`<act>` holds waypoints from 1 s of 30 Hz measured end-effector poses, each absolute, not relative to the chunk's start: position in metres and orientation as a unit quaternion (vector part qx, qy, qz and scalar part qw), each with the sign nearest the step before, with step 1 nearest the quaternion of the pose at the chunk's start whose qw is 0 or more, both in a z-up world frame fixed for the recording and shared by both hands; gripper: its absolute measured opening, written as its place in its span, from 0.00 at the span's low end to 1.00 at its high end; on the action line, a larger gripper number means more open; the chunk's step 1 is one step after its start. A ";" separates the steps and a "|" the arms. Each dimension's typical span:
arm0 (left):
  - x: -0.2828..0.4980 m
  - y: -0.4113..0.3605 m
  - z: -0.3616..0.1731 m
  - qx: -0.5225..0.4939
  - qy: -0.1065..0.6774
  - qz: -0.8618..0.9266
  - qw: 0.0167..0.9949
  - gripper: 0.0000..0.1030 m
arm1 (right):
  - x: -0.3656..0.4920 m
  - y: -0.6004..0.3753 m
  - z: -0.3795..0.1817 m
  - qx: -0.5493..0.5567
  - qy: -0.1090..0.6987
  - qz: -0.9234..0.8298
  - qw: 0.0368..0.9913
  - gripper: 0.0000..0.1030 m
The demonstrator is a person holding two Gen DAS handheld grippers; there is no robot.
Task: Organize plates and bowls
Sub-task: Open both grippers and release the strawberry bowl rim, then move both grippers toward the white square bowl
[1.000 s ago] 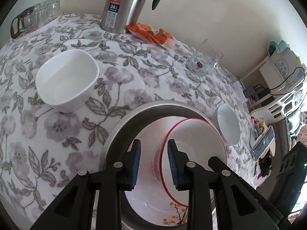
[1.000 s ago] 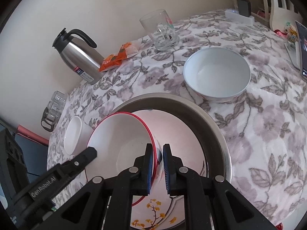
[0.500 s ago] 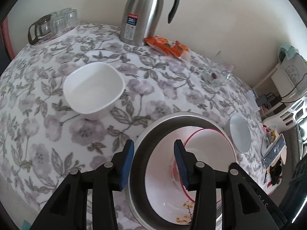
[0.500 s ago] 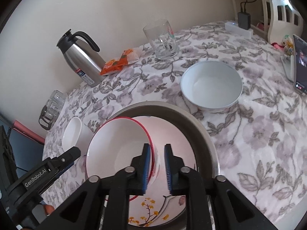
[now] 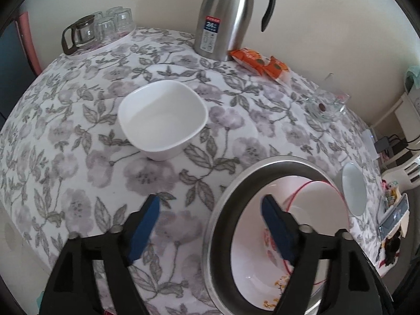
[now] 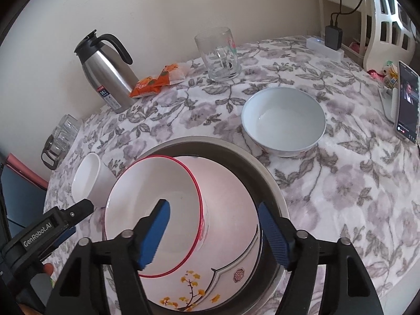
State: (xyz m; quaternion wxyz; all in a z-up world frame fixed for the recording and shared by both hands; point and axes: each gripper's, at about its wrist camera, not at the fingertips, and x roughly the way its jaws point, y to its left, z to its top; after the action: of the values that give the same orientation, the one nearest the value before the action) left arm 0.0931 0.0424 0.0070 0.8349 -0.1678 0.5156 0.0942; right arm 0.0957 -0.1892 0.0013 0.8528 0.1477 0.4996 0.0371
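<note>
A red-rimmed white bowl (image 6: 147, 197) sits on a flower-painted plate (image 6: 223, 275) inside a steel basin (image 6: 262, 168). My right gripper (image 6: 214, 229) is open above them, holding nothing. My left gripper (image 5: 210, 225) is open and empty over the basin's left rim (image 5: 218, 210); the red-rimmed bowl (image 5: 315, 210) shows inside. A square white bowl (image 5: 162, 118) stands on the tablecloth ahead of the left gripper, also in the right wrist view (image 6: 86, 181). A round white bowl (image 6: 283, 123) stands right of the basin, seen edge-on in the left wrist view (image 5: 353, 191).
A steel thermos (image 5: 228, 15) and orange snack packets (image 5: 260, 61) stand by the wall. A glass mug (image 6: 219, 55) is at the back, a tray of glasses (image 5: 97, 31) at far left. A phone (image 6: 407, 105) leans at the right edge.
Both grippers have opened wide and let go of the red-rimmed bowl, which now rests in the basin. Both have drawn back and up; the left has shifted left.
</note>
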 end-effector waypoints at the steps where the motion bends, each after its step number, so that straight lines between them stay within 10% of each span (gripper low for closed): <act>1: 0.093 0.043 0.007 -0.167 0.515 0.097 0.835 0.84 | 0.096 -0.189 0.001 0.147 0.500 0.036 0.853 0.73; 9: 0.092 0.044 0.010 -0.147 0.504 0.114 0.844 0.90 | 0.096 -0.190 0.000 0.143 0.494 0.034 0.857 0.99; 30: 0.088 0.091 0.002 -0.195 0.505 0.168 0.824 0.92 | 0.094 -0.177 0.003 0.134 0.482 0.037 0.865 1.00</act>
State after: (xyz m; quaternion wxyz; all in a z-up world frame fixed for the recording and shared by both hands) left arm 0.0879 0.0915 0.0023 0.8238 -0.1950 0.5051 0.1679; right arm 0.0944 -0.1769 0.0028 0.8651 0.1345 0.4819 0.0371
